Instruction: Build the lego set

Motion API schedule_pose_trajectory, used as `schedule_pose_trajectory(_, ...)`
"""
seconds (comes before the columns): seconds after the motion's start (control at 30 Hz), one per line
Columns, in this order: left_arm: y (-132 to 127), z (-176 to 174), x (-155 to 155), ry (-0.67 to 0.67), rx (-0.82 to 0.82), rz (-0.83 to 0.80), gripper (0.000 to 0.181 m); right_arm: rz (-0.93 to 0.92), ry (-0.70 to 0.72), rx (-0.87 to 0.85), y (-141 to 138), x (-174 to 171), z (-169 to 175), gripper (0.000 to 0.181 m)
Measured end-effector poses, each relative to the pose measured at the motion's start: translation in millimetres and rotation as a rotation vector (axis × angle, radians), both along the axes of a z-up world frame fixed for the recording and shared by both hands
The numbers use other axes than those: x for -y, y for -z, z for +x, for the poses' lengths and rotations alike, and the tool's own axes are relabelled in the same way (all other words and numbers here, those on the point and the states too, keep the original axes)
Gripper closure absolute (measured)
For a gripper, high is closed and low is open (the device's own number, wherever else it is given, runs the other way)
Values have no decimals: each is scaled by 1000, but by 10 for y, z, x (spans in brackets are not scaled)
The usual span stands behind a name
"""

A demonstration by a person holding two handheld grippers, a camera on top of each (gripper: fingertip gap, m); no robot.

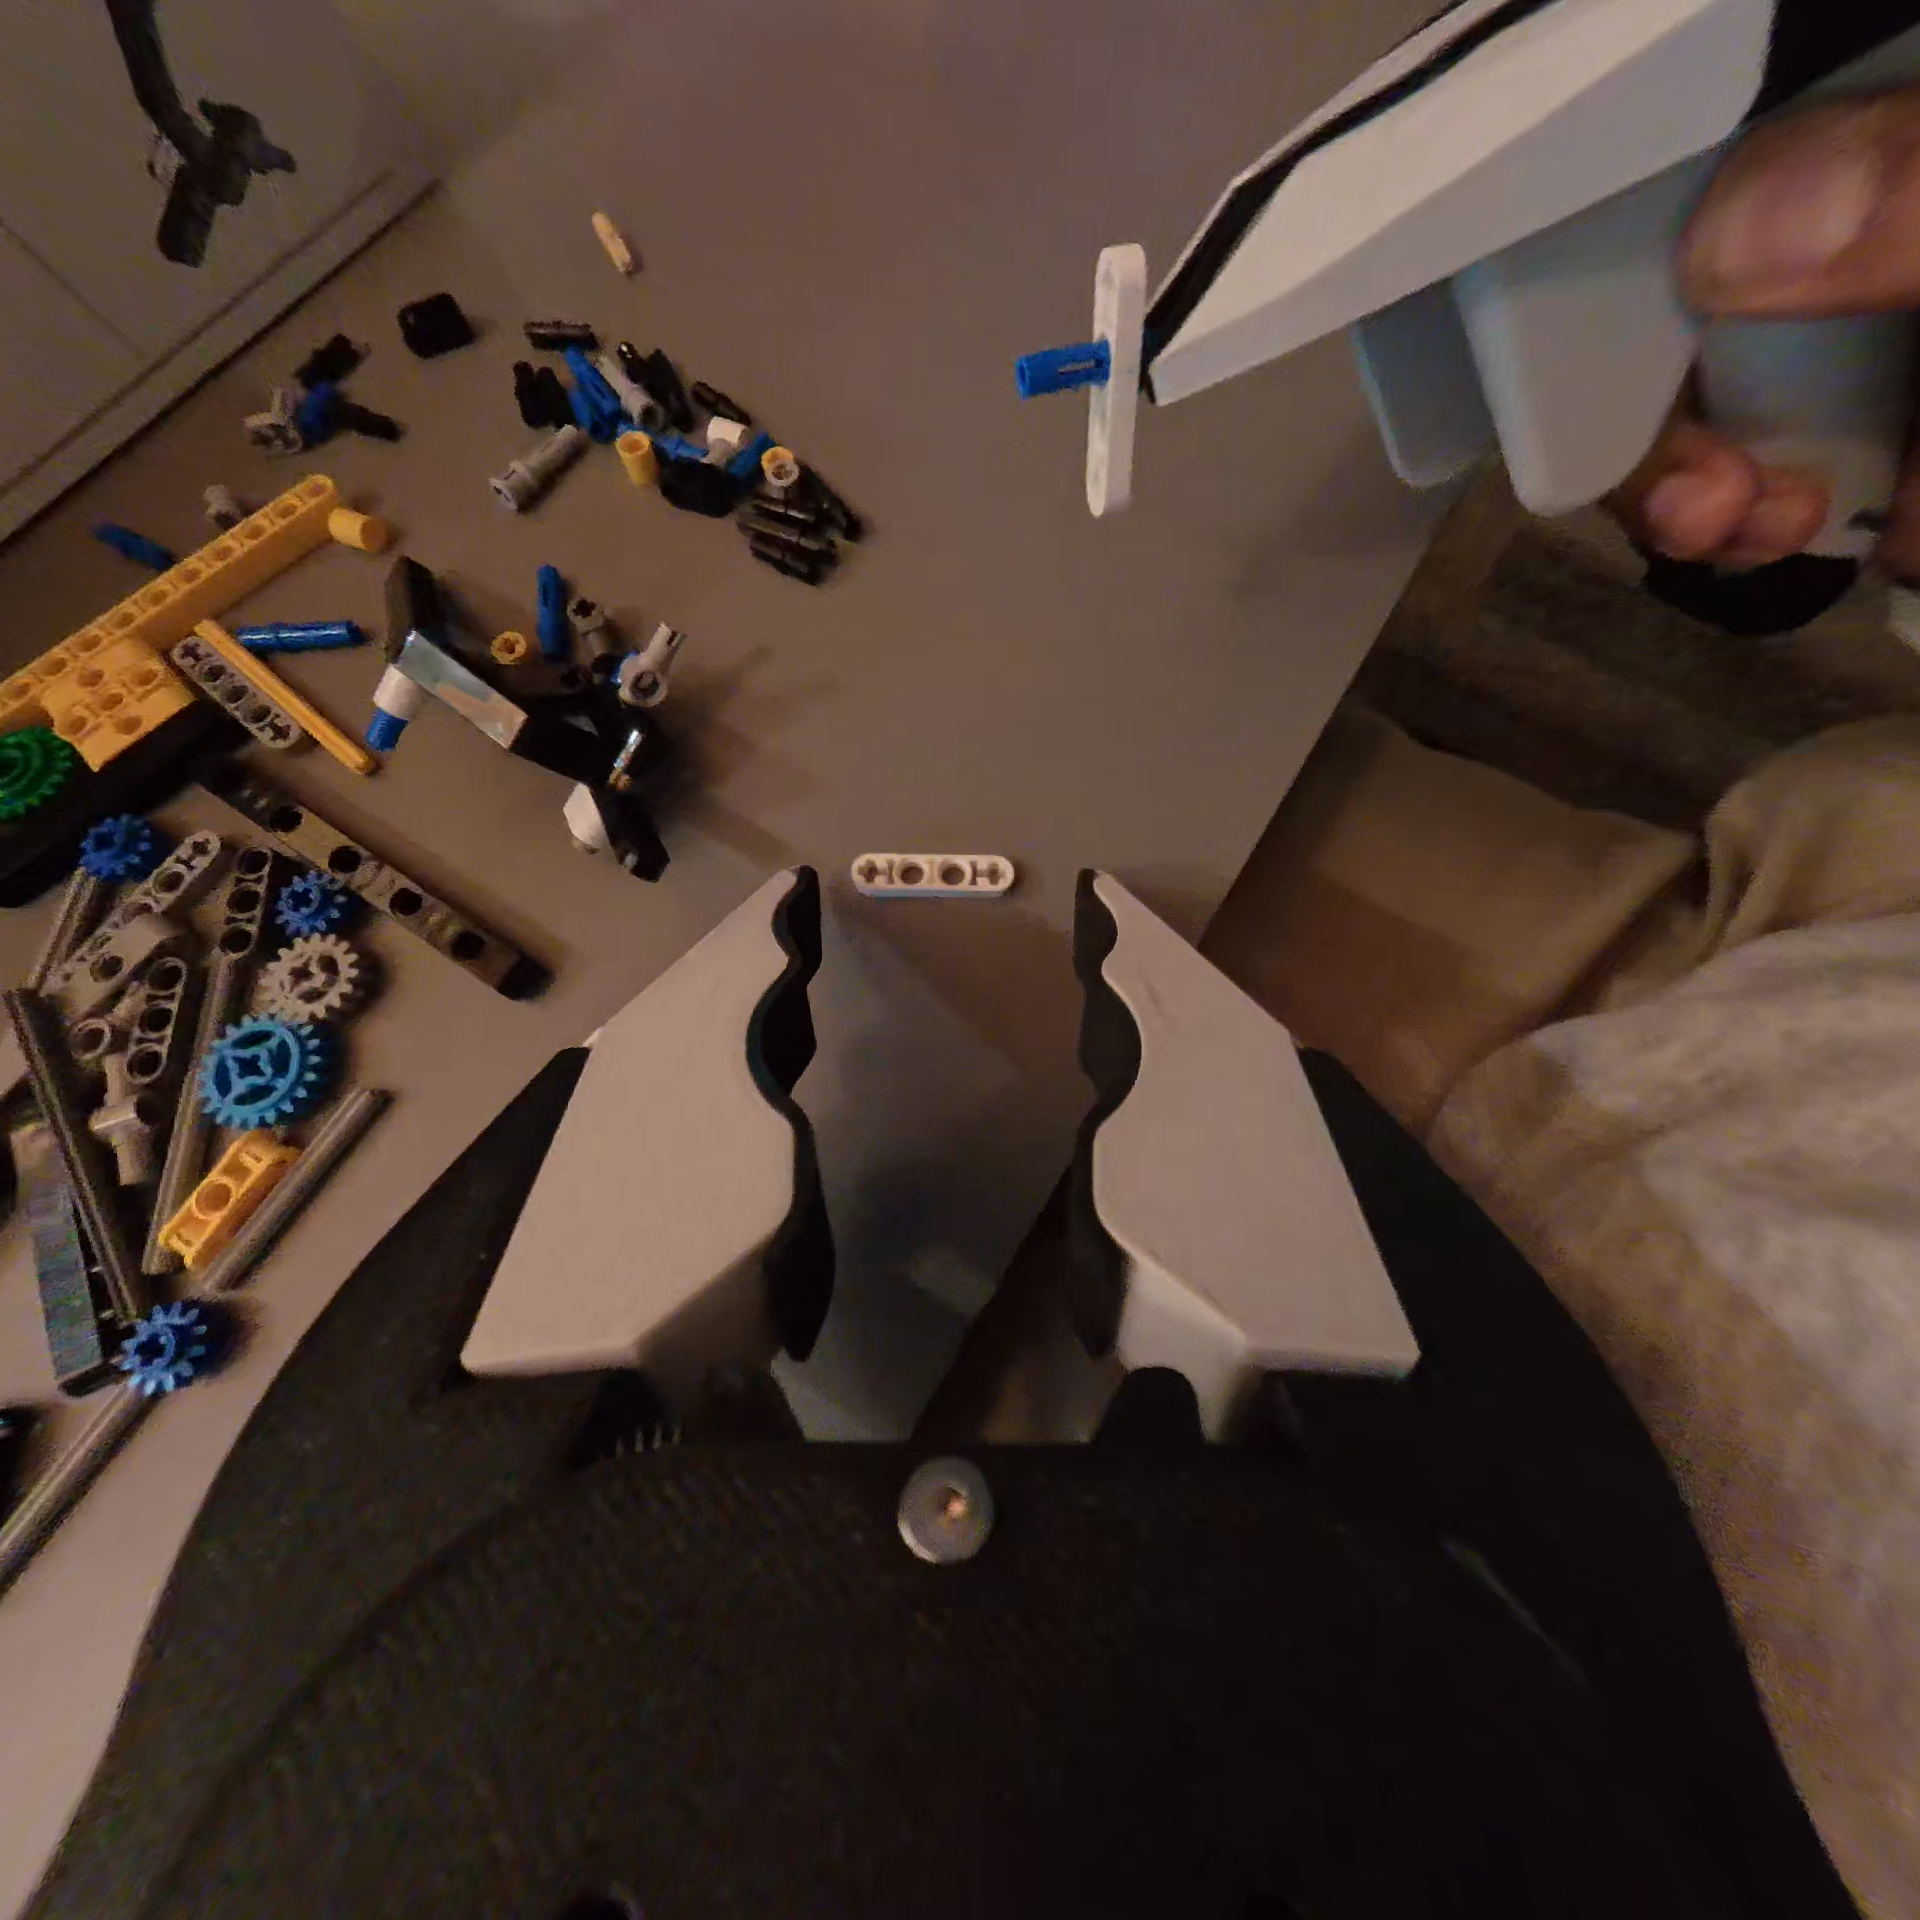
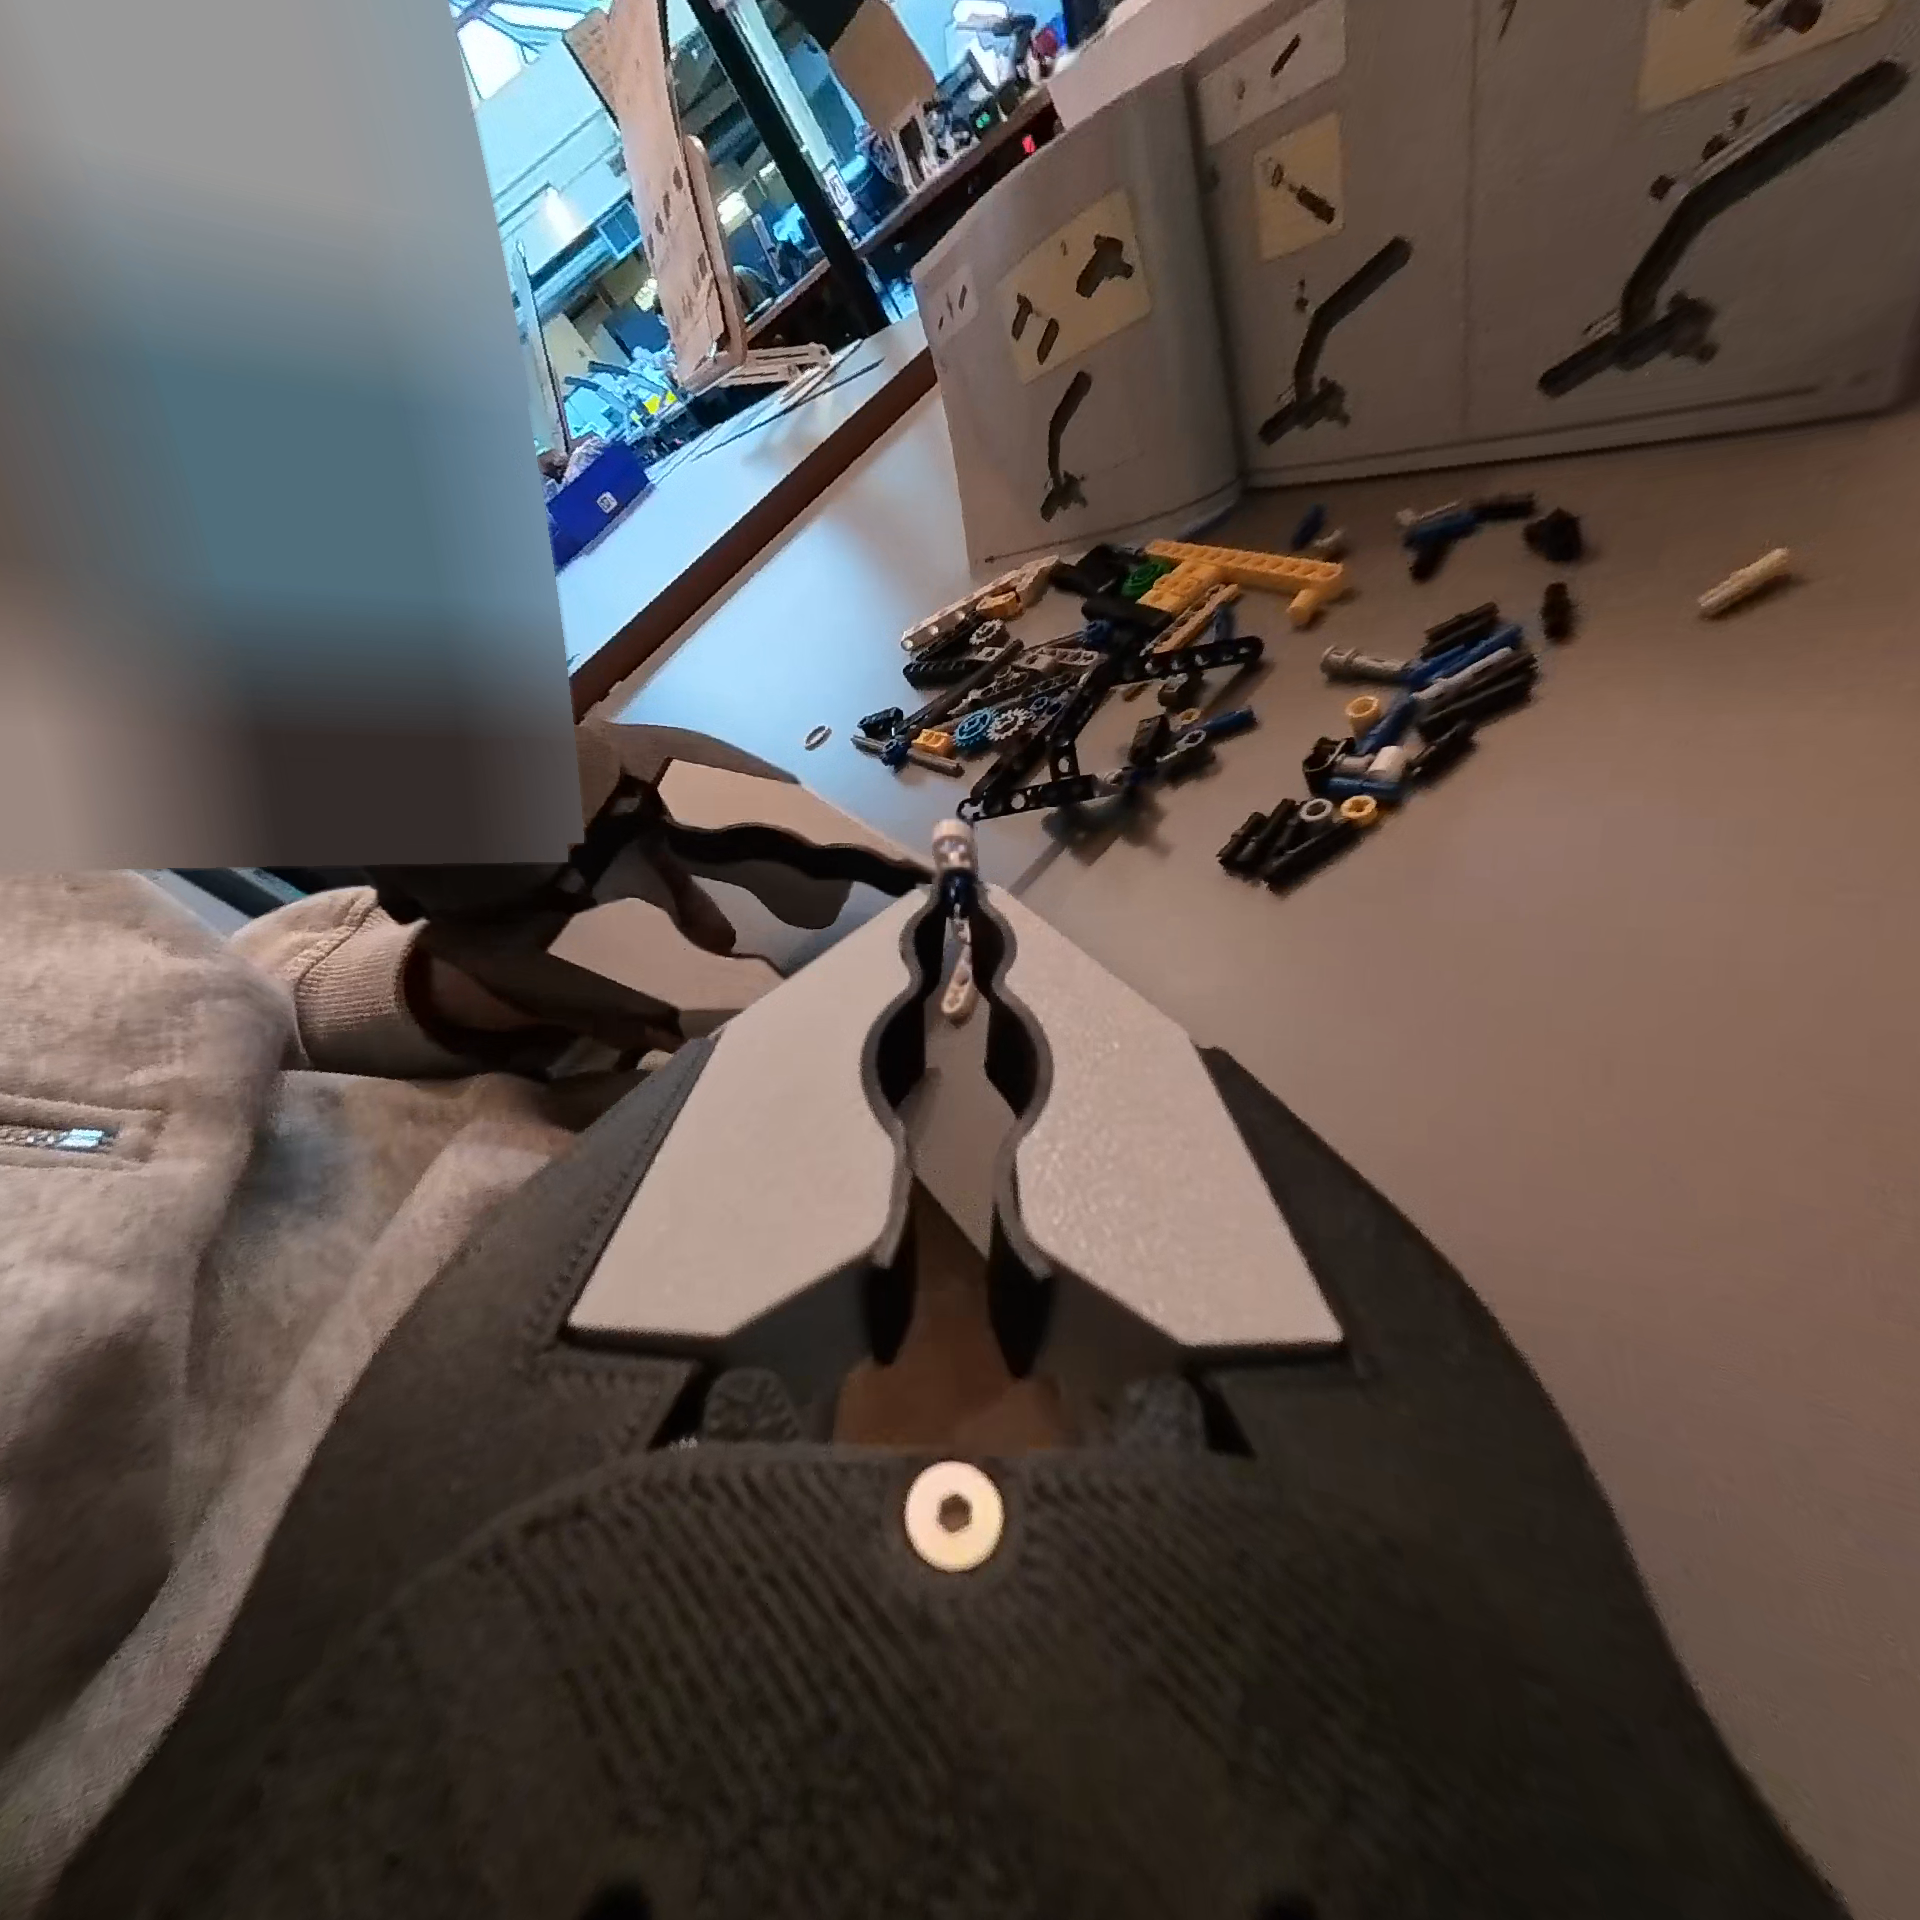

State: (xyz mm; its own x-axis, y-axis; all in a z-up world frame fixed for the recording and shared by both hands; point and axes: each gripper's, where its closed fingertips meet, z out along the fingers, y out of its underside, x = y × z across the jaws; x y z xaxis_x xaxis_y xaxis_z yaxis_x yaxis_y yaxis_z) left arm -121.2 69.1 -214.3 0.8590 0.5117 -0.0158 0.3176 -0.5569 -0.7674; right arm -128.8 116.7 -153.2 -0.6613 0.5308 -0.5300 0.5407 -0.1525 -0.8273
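My left gripper (image 1: pixel 945 883) is open and empty, low over the grey table, with a small white flat beam (image 1: pixel 932 874) lying just beyond its fingertips. My right gripper (image 1: pixel 1148 343) is in the air at the upper right of the left wrist view. It is shut on another white flat beam (image 1: pixel 1114 416) with a blue pin (image 1: pixel 1060 369) stuck through it. In the right wrist view that gripper (image 2: pixel 956 914) pinches the white beam (image 2: pixel 958 987) edge-on, with the pin's end (image 2: pixel 952 840) poking out past the tips.
Loose Lego parts lie on the left: a yellow frame assembly (image 1: pixel 135 634), blue gears (image 1: pixel 265 1070), grey beams, and a pile of black and blue pins (image 1: pixel 675 436). The table edge (image 1: pixel 1309 748) runs on the right beside a person's lap. Grey boxes (image 2: pixel 1351 291) stand behind the parts. Some 8 centimeters of space lies between my two pairs of fingers.
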Motion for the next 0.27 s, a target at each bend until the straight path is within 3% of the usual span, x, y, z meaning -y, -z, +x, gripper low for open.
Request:
schedule_pose_trajectory(0.03,0,-18,-5,-12,-2,-6,133,-2,-6,-8,6,6,4,179)
schedule_pose_trajectory(0.27,49,-39,-4,-28,66,-27,141,-22,-62,6,64,-7,72,179)
